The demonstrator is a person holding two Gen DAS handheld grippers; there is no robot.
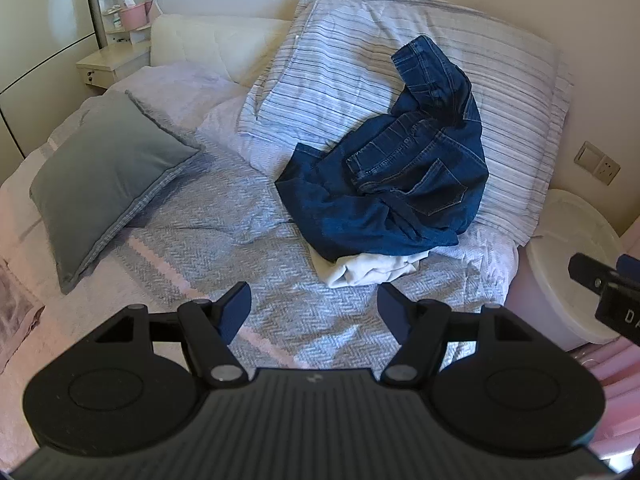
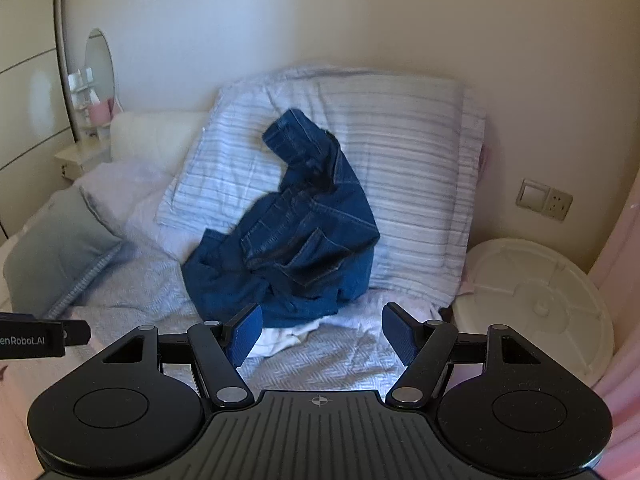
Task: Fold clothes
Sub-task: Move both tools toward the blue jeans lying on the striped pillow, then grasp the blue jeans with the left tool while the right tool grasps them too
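Observation:
A crumpled pair of dark blue jeans [image 1: 394, 176] [image 2: 288, 236] lies in a heap on the bed, partly leaning on a striped folded duvet [image 1: 360, 52] [image 2: 400, 160]. A white garment [image 1: 368, 270] [image 2: 280, 340] pokes out from under the jeans' near edge. My left gripper [image 1: 314, 310] hovers open above the bedspread just in front of the pile, with nothing between its blue pads. My right gripper [image 2: 322, 334] is also open and empty, hanging close in front of the white garment and jeans. In the left wrist view the right gripper's tip shows at the right edge.
A grey cushion [image 1: 108, 176] [image 2: 60, 248] lies on the left of the bed. A white round lidded bin [image 1: 572, 256] [image 2: 536, 300] stands right of the bed by the wall. A nightstand [image 1: 112, 60] and a round mirror sit at the far left. Pink fabric hangs at the right edge.

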